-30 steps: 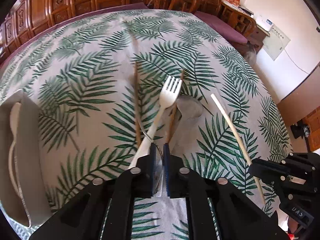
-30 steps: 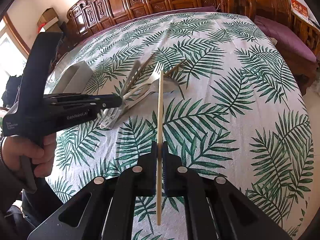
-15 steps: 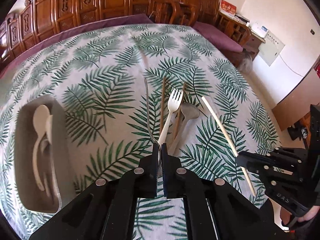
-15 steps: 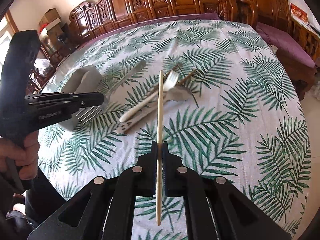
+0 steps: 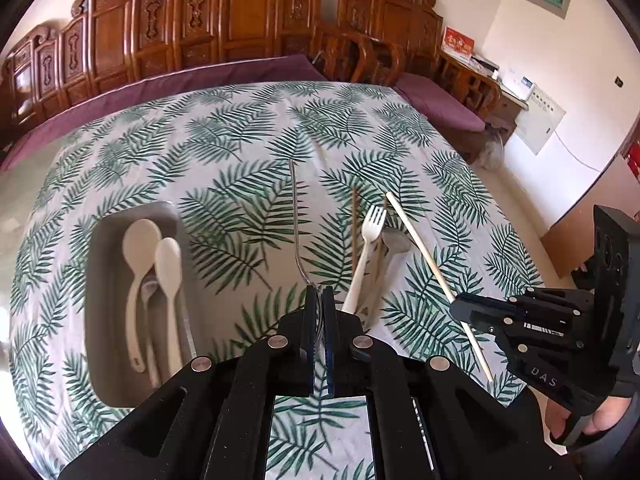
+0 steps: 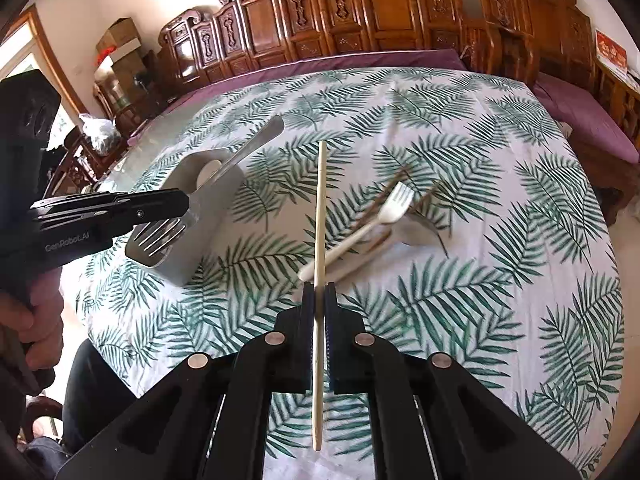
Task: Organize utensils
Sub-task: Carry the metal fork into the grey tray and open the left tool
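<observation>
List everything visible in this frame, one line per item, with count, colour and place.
metal fork: 1, silver, lifted, tines clamped in left tool
pale chopstick: 1, cream, held in right tool
grey tray: 1, on tablecloth, left side
white spoons: 2, lying in tray, over what looks like a metal spoon
plastic fork: 1, white, in the pile on the cloth
grey spoon: 1, under the plastic fork
brown chopsticks: 2, in the pile
tablecloth: 1, white with green ferns
carved wooden chairs: several, behind table
left tool: shut
right tool: shut
</observation>
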The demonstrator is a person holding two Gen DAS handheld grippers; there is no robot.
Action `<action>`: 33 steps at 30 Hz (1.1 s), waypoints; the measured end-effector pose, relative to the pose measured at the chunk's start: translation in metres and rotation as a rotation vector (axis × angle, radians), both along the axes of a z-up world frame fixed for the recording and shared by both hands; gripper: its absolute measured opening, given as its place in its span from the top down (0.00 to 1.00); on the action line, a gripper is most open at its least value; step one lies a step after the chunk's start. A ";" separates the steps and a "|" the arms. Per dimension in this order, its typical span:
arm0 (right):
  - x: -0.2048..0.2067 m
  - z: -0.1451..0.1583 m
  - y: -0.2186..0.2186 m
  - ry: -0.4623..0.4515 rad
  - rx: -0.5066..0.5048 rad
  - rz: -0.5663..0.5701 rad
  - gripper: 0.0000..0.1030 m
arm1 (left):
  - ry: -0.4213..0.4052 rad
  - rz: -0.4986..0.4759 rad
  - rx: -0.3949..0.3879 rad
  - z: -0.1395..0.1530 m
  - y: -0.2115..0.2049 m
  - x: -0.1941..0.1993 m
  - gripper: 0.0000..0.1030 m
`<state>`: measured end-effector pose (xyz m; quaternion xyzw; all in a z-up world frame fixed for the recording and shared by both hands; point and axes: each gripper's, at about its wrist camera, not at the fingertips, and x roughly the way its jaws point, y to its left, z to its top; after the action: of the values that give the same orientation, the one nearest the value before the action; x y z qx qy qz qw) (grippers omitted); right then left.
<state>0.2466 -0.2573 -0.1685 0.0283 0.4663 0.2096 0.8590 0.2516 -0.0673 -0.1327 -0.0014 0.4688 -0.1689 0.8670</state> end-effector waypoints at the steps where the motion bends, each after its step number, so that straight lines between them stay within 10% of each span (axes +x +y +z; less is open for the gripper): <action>1: 0.000 0.001 0.003 -0.002 0.001 0.005 0.94 | -0.001 0.004 -0.001 0.001 0.003 -0.001 0.98; 33: 0.017 0.015 0.089 -0.010 0.003 0.123 0.94 | 0.056 0.189 0.021 -0.032 0.121 0.008 0.98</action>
<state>0.2639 -0.1679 -0.1538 -0.0002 0.4626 0.2628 0.8467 0.2599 0.0533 -0.1649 -0.0412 0.4922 -0.0815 0.8657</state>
